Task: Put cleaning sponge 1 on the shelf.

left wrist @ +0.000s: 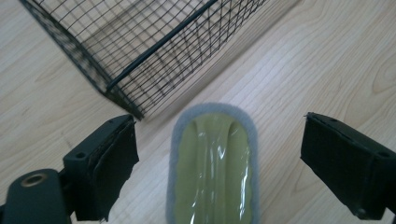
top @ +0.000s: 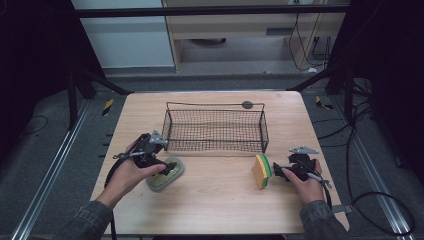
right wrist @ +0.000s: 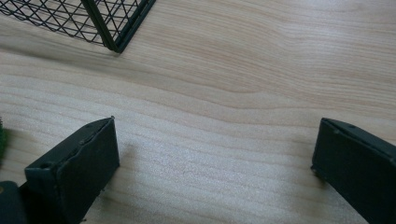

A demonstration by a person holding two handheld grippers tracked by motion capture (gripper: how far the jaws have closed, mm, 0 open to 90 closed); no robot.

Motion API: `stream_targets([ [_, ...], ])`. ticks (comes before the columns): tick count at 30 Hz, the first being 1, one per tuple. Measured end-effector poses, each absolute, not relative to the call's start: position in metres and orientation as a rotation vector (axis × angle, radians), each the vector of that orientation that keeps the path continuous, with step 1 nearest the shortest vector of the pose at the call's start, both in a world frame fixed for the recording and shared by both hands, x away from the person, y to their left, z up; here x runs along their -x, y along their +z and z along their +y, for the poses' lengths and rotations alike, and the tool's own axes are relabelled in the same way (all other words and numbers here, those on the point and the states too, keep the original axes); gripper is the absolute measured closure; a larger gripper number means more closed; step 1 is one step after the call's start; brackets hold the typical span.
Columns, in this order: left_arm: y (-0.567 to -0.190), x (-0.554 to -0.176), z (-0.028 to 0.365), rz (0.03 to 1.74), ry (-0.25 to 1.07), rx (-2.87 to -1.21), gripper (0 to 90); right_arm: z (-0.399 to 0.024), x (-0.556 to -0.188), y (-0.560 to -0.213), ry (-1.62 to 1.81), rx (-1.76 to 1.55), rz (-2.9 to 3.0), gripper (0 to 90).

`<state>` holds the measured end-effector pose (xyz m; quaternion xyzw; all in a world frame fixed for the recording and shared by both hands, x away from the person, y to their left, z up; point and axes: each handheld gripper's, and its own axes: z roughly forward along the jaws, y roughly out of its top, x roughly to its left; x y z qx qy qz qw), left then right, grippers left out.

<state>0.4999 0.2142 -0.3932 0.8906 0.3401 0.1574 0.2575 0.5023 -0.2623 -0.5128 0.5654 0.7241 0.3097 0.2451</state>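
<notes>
An oval scrub pad point(top: 165, 176), grey-rimmed with a shiny green top, lies flat on the wooden table point(top: 220, 200) at front left. My left gripper point(top: 167, 167) hovers over it. In the left gripper view the pad point(left wrist: 212, 177) lies between the wide-apart jaws of the left gripper point(left wrist: 219, 123), and neither pad of the jaws touches it. At the right, a yellow sponge with a green layer point(top: 261, 171) stands on edge. My right gripper point(top: 276, 170) rests just to its right, open. Bare wood shows between the jaws of the right gripper point(right wrist: 217, 135).
A black wire basket point(top: 215, 107) stands at the middle back of the table, with nothing visible inside. Its near corner shows close ahead in the left gripper view point(left wrist: 154, 46) and at the upper left of the right gripper view point(right wrist: 116, 28). Cables trail from both grippers.
</notes>
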Motion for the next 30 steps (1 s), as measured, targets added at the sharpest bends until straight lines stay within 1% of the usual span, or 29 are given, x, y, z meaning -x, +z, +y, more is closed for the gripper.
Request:
stream_targets([
  [7, -0.395, -0.502, 0.225, 1.0, 0.334, -2.504, 22.0, -0.263, -0.501, -0.513, 0.853, -1.534, 1.978, 2.9],
  [10, -0.398, -0.5, 0.225, 1.004, 0.327, -2.528, 27.1, -0.263, -0.5, -0.512, 0.859, -1.533, 1.981, 3.6],
  [13, -0.404, -0.503, 0.223, 0.992, 0.291, -2.552, 35.5, -0.264, -0.5, -0.512, 0.861, -1.523, 1.992, 4.5],
  [15, -0.41, -0.506, 0.221, 0.993, 0.281, -2.572, 38.2, -0.264, -0.501, -0.512, 0.861, -1.52, 1.995, 4.8],
  [16, -0.414, -0.508, 0.219, 1.001, 0.29, -2.58, 38.2, -0.264, -0.501, -0.512, 0.864, -1.518, 1.997, 5.1],
  [18, -0.42, -0.512, 0.219, 1.011, 0.261, -2.589, 42.3, -0.265, -0.501, -0.512, 0.865, -1.507, 2.004, 6.9],
  [21, -0.427, -0.519, 0.218, 1.02, 0.233, -2.599, 45.6, -0.267, -0.5, -0.511, 0.873, -1.5, 2.005, 9.0],
  [23, -0.428, -0.522, 0.217, 1.022, 0.222, -2.598, 48.8, -0.267, -0.5, -0.511, 0.875, -1.5, 2.006, 9.1],
  [30, -0.434, -0.532, 0.21, 1.024, 0.167, -2.635, 55.6, -0.267, -0.5, -0.511, 0.876, -1.498, 2.007, 9.1],
])
